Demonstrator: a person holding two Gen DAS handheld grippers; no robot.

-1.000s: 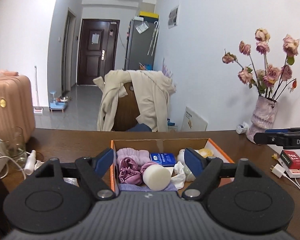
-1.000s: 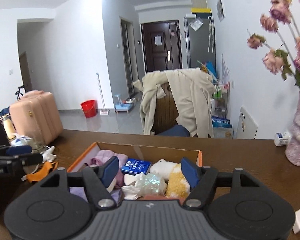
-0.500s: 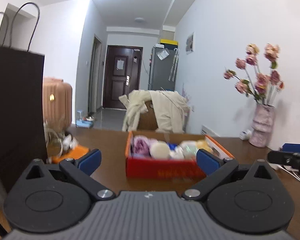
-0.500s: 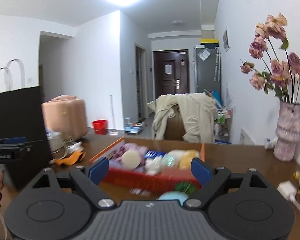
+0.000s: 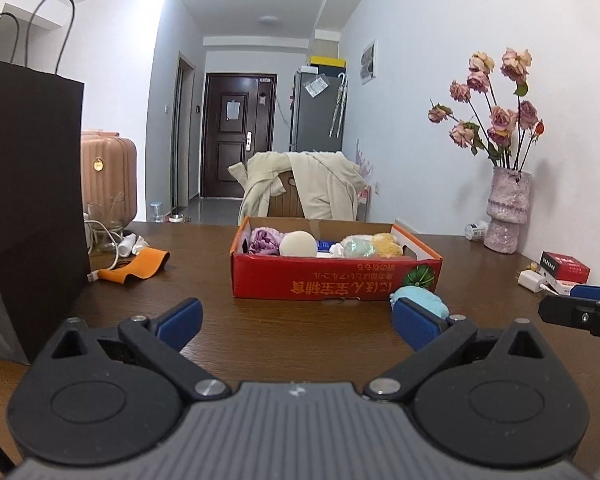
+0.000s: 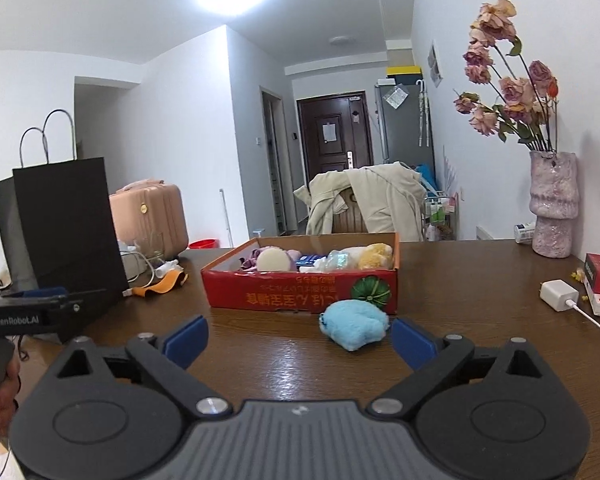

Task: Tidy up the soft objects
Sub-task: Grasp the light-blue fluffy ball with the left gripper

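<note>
A red cardboard box (image 5: 332, 280) (image 6: 300, 292) stands on the brown table and holds several soft things: a purple scrunchie (image 5: 263, 240), a cream round sponge (image 5: 298, 243) (image 6: 271, 260), a yellow plush (image 5: 386, 245) (image 6: 374, 255). A light blue fluffy pad (image 6: 354, 322) (image 5: 422, 300) lies on the table in front of the box's right corner. My left gripper (image 5: 296, 322) is open and empty, well short of the box. My right gripper (image 6: 300, 338) is open and empty, with the blue pad just ahead between its fingers.
A tall black paper bag (image 5: 28, 200) (image 6: 68, 232) stands at the left table edge. An orange strap (image 5: 134, 266) and white cables lie beside it. A vase of dried roses (image 5: 506, 208) (image 6: 552, 208), a red-white box (image 5: 564, 270) and a white charger (image 6: 558, 294) sit at the right.
Both grippers have pulled back from above the box and dropped low toward the near table edge. The box looks farther away, and the blue pad has come into view.
</note>
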